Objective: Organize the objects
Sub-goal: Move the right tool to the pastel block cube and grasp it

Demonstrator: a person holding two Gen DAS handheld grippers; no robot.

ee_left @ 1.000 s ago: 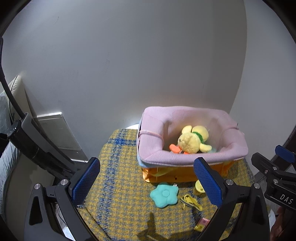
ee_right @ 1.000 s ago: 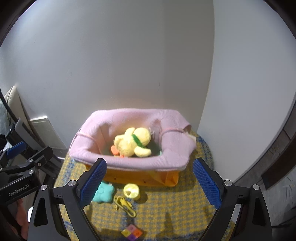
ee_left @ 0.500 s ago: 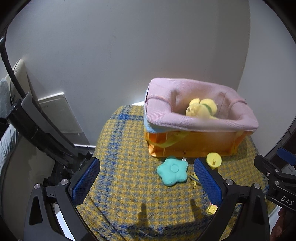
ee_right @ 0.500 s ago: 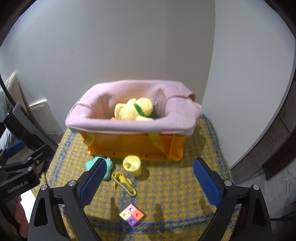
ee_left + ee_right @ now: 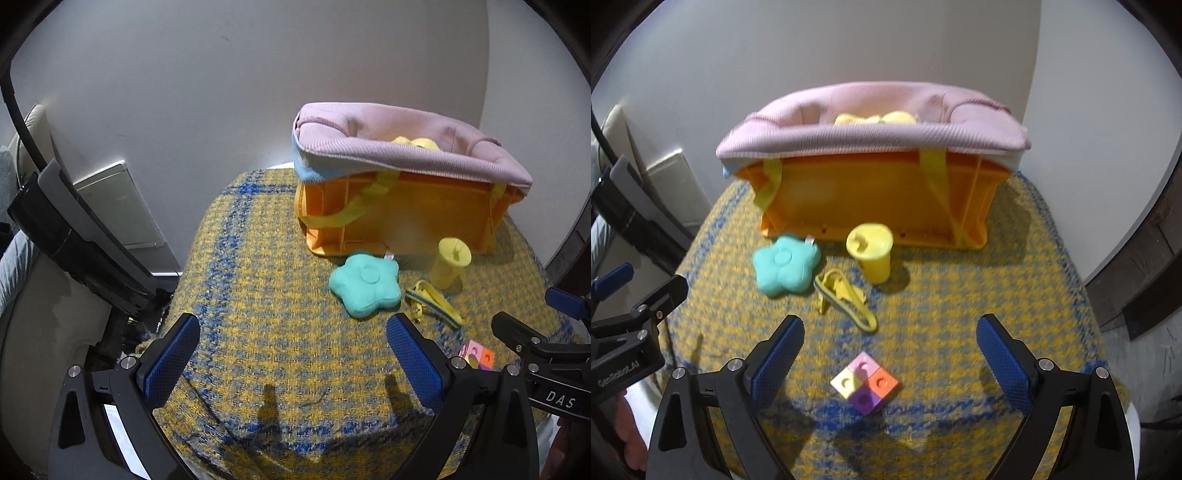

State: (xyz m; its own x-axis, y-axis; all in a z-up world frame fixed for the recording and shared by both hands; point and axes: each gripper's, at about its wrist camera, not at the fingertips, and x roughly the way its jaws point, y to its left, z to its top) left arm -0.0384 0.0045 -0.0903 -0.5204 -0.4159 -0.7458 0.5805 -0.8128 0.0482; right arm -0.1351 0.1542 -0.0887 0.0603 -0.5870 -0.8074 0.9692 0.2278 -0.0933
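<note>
An orange bin lined with pink cloth stands at the back of a yellow-blue plaid cloth; a yellow plush lies inside. In front lie a teal flower cushion, a yellow cup, a yellow strap and a four-colour block. My right gripper is open, low over the block, which sits between its fingers. My left gripper is open and empty over bare cloth, left of the cushion, cup and bin.
A white wall stands behind the bin and on the right. A black stand and a white panel are off the table's left edge. The floor and a dark baseboard are on the right.
Both grippers have dropped lower and pulled back toward the table's front. The bin now shows from the side, and the block has come between the right fingers.
</note>
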